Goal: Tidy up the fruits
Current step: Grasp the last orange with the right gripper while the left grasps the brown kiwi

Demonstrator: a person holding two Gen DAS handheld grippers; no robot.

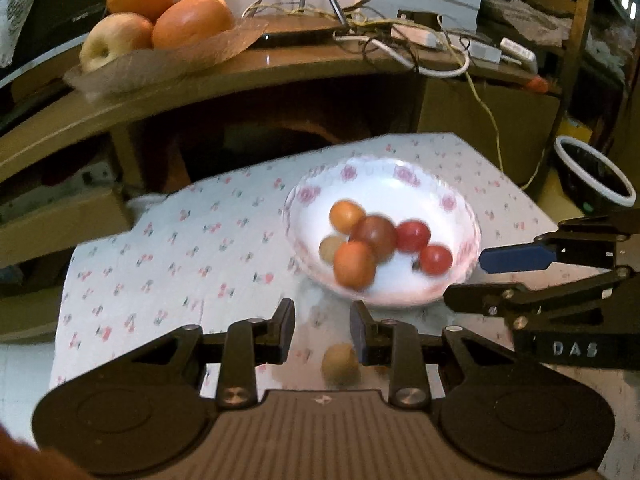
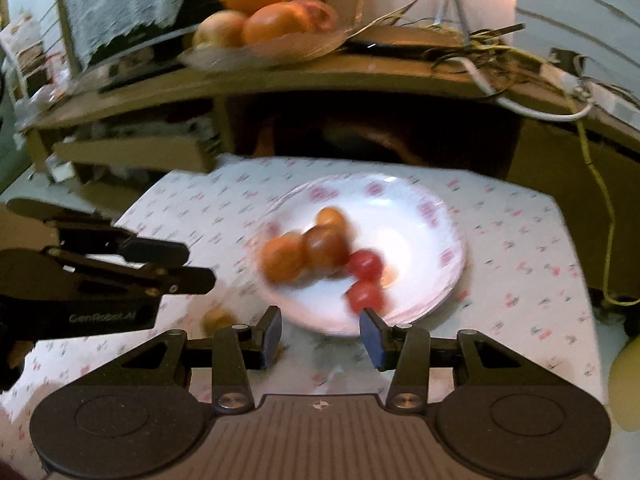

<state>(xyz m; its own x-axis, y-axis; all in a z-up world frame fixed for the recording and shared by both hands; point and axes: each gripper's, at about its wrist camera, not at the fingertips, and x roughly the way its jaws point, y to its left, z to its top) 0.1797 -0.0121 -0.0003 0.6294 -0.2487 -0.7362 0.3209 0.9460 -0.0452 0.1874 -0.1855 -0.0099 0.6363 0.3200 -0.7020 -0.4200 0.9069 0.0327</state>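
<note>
Left wrist view, left tongs [image 1: 322, 330] apart over loose fruit [image 1: 340, 362], right tongs [image 2: 320, 334] apart (empty) nr bowl [image 2: 432, 280].

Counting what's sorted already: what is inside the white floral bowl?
The bowl holds small round fruits: two red, two orange, one brownish and a pale one partly hidden behind them. Anything beneath the pile cannot be seen.

Floral-clothed table [image 1: 168, 248] bearing plate [image 1: 460, 216], loose fruit [image 1: 340, 362]
</note>
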